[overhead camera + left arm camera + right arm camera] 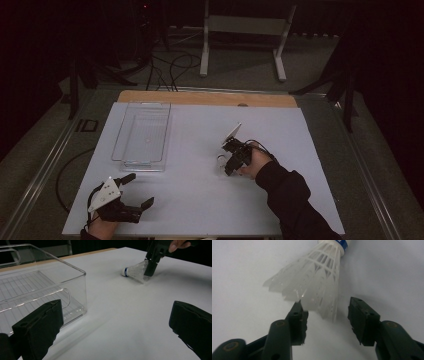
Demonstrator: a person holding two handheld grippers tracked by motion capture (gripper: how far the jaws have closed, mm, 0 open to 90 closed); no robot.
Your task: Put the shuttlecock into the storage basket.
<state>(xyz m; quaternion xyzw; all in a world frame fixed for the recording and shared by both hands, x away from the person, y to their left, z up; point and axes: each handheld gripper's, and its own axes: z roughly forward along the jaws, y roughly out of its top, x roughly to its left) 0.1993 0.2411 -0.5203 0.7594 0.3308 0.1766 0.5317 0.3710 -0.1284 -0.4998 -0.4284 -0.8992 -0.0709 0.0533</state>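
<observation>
In the high view the shuttlecock (220,159) is small and dim, partly covered by the right gripper (228,162). The right gripper view cuts off its cork tip at the top edge. One shuttlecock (314,280) lies on its side on the white table (200,200), skirt toward the right gripper (325,312). The jaws stand released, one at each side of the skirt's rim; the left one meets the feather edge, the right one stands apart. One clear plastic bin (37,287) stands just left of the left gripper (115,322), whose jaws are spread wide over bare table. Open surface lies between that gripper and the shuttlecock (135,271).
</observation>
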